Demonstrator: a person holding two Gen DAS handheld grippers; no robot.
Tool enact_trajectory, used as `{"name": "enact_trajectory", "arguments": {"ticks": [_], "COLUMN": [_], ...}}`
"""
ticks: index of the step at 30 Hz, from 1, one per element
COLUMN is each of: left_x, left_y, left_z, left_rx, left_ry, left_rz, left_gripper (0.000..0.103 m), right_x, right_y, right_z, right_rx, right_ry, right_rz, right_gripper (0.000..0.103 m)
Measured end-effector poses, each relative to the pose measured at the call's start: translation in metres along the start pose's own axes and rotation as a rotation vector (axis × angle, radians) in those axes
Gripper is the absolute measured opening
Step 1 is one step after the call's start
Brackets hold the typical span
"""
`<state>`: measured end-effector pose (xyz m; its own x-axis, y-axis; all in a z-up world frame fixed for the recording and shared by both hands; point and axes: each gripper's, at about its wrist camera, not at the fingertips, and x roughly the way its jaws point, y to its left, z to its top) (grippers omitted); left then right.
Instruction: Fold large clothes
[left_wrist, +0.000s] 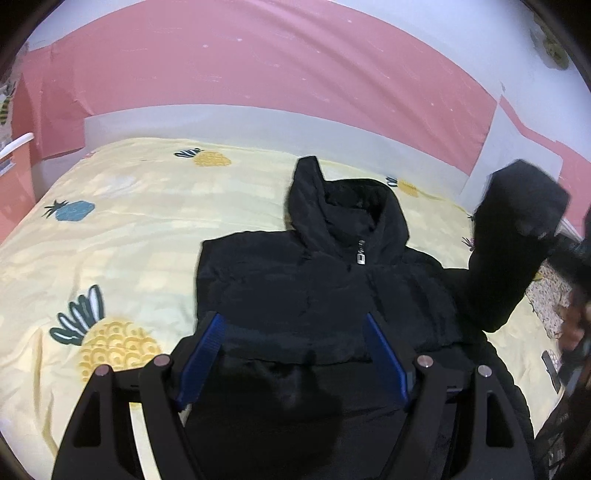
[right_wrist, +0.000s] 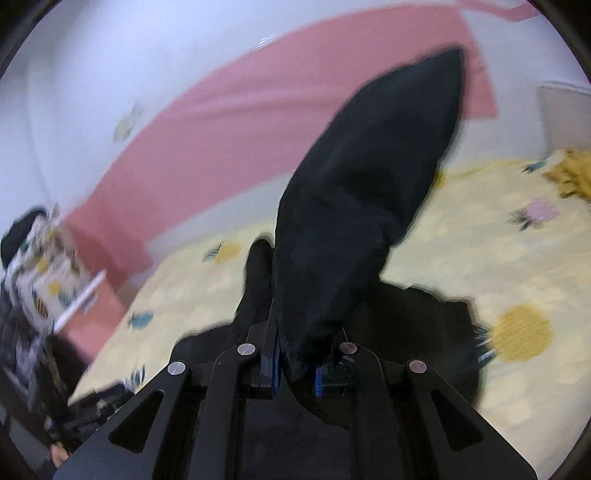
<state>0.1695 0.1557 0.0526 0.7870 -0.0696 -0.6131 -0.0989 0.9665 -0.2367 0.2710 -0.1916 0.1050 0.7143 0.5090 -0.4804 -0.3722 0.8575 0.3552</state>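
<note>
A black hooded puffer jacket (left_wrist: 317, 280) lies face up on the bed, zip pull showing below the hood. Its left sleeve is folded across the chest. My left gripper (left_wrist: 295, 332) hovers open over the jacket's lower front, nothing between its blue pads (left_wrist: 201, 363). The jacket's other sleeve (left_wrist: 513, 236) is lifted off the bed at the right edge of the left wrist view. My right gripper (right_wrist: 295, 363) is shut on that sleeve (right_wrist: 362, 206), which rises up and away from the fingers in a blurred right wrist view.
The bed carries a yellow pineapple-print sheet (left_wrist: 110, 236). A white headboard (left_wrist: 258, 125) and pink wall (left_wrist: 240, 62) stand behind it. A person's patterned sleeve (right_wrist: 44, 273) shows at the left of the right wrist view. A yellow cloth (right_wrist: 569, 177) lies at the bed's far right.
</note>
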Motion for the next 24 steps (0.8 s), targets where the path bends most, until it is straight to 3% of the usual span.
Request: {"name": "enact_trajectory", "arguments": {"ticks": [5,7,9,12,19,24], "left_x": [-0.009,-0.01,-0.011,-0.009,0.019,0.045], "left_y": [0.025,0.032,0.036,0.039,0.015,-0.018], "left_z": [0.001,0.001,0.001,0.002,0.008,0.011], "left_rx": [-0.036,-0.047,-0.055,-0.073,-0.103,-0.075], "left_ry": [-0.02,-0.021,-0.018,-0.009,0.072,0.117], "left_rz": [0.02,0.026,0.029,0.022,-0.074,-0.134], "left_gripper": [0.079,0.079,0.079,0.079,0.079,0.08], "right_x": [0.092,0.126,0.143,0.133,0.085,0.049], "right_y": [0.035,0.044,0.053,0.064,0.058,0.027], "right_z": [-0.053,-0.075,-0.094,-0.096,-0.073,-0.063], "right_rx": [-0.059,-0.09,-0.122,-0.156,-0.162,-0.183], "right_ry": [0.207,0.308,0.36,0.339,0.247,0.181], "right_rz": [0.025,0.028,0.038,0.095,0.229,0.191], "right_gripper": [0.016,0.023,0.037,0.055,0.056,0.056]}}
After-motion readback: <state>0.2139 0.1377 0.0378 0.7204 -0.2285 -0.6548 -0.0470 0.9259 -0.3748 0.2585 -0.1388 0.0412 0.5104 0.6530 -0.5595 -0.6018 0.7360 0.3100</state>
